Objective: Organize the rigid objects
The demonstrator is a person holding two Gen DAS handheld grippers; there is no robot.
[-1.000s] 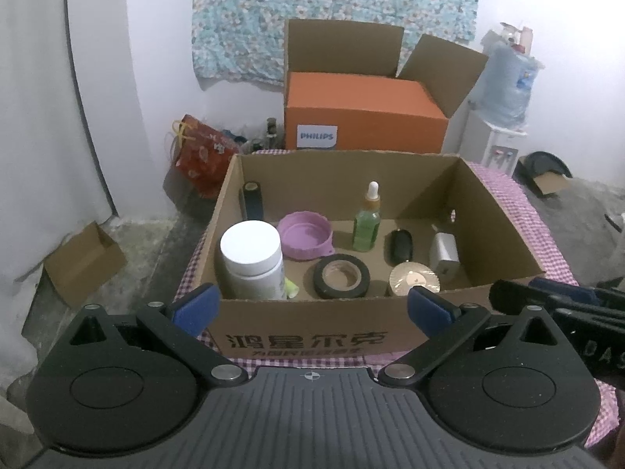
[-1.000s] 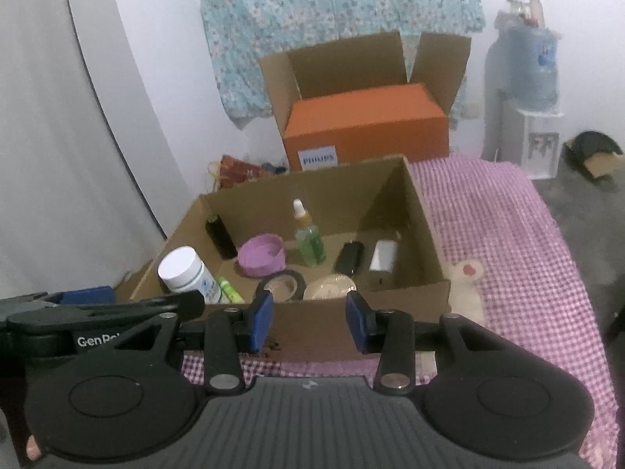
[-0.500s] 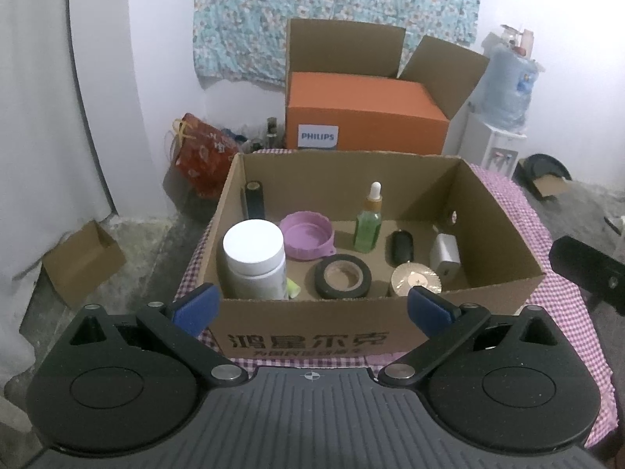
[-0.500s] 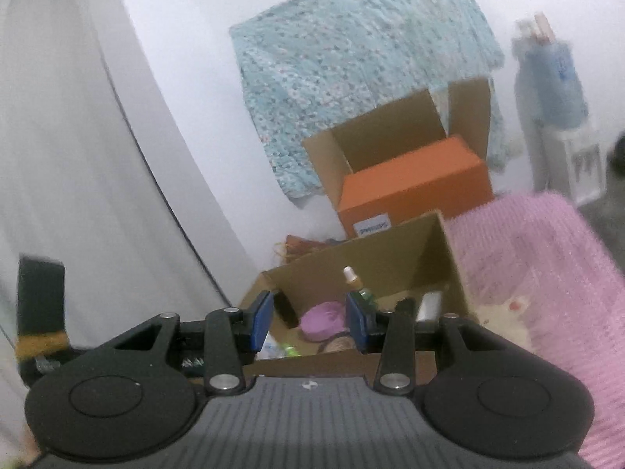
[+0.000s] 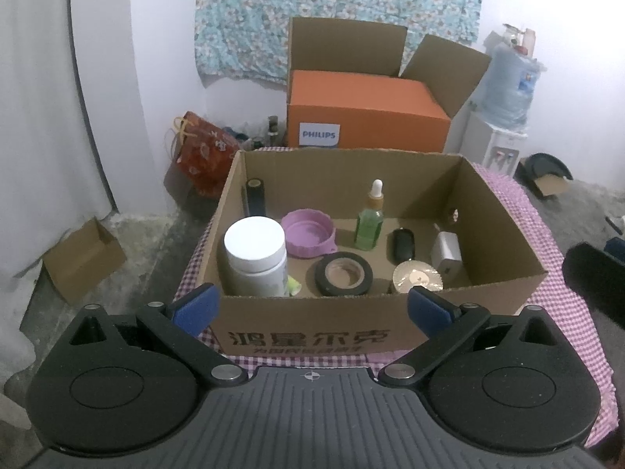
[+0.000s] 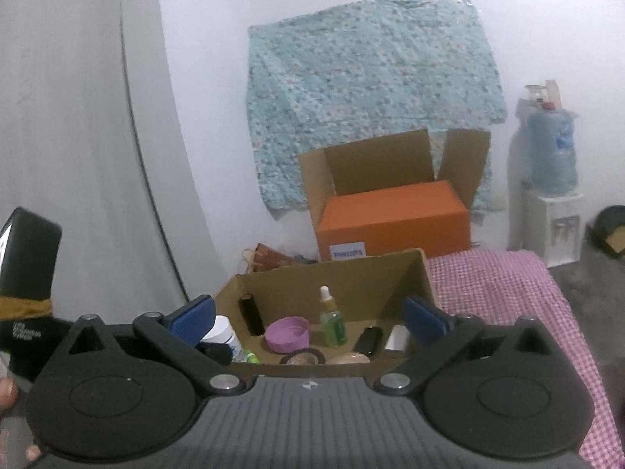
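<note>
Both the left gripper (image 5: 311,307) and right gripper (image 6: 308,314) gape wide and empty, the right's jaws having just been opening, near the brown open cardboard box (image 5: 504,230) holding a white lidded plastic jar (image 5: 256,260) at its near left.

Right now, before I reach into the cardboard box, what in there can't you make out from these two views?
- Yellow-green item, left wrist view: mostly hidden behind the white jar; identity unclear.
- Round gold disc, left wrist view: lower edge cut by the cardboard box front wall.
- Black tape roll, right wrist view: half hidden by the front wall, blurred.
- White jar label: unreadable in both views.
</note>
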